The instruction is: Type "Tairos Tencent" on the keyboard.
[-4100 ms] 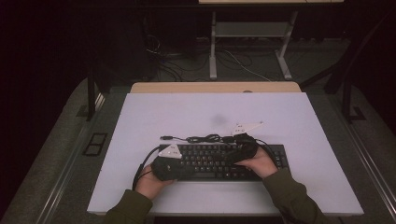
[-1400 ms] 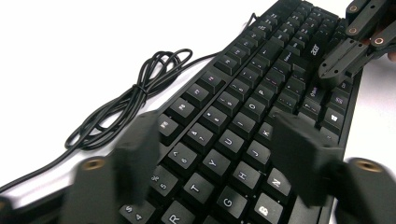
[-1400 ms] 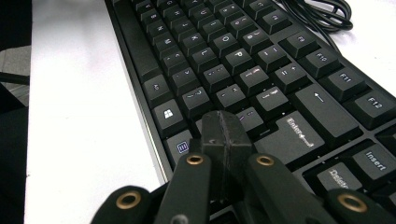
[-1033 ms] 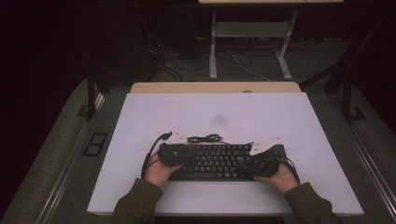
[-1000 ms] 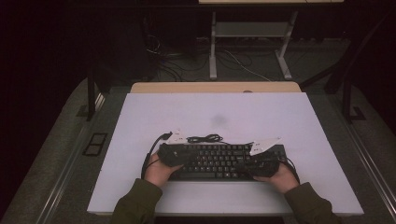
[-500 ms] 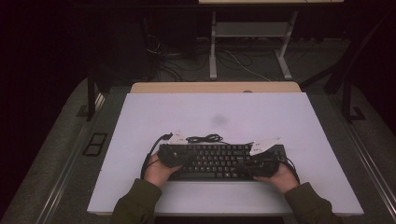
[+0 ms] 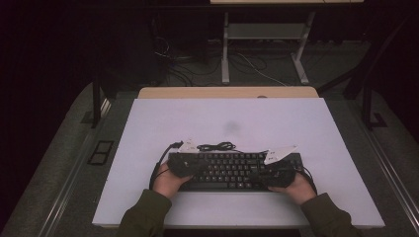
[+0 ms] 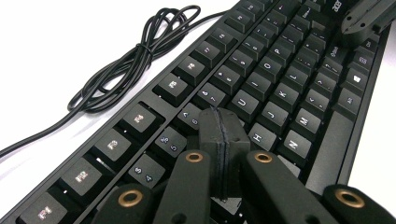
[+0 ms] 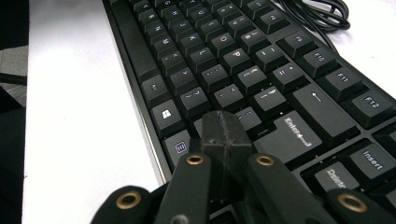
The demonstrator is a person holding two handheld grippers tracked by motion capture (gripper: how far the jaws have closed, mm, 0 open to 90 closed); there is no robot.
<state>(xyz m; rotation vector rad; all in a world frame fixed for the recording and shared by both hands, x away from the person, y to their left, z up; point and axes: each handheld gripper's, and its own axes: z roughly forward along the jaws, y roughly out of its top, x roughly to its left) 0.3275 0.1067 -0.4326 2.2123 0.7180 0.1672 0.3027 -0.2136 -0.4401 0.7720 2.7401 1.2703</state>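
White tabletop (image 7: 237, 118) bore a black keyboard (image 7: 232, 170), both the left gripper (image 8: 219, 135) and right gripper (image 9: 223, 133) pressed together empty over its keys, coiled cable (image 8: 126, 65) beside it.

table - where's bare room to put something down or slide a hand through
The far half of the table, beyond the keyboard and its coiled cable, is bare. So are the strips left and right of the keyboard, and a narrower band along the near edge between the sleeves. It is crowded at the keyboard, where the left gripper and right gripper sit shut over the keys.
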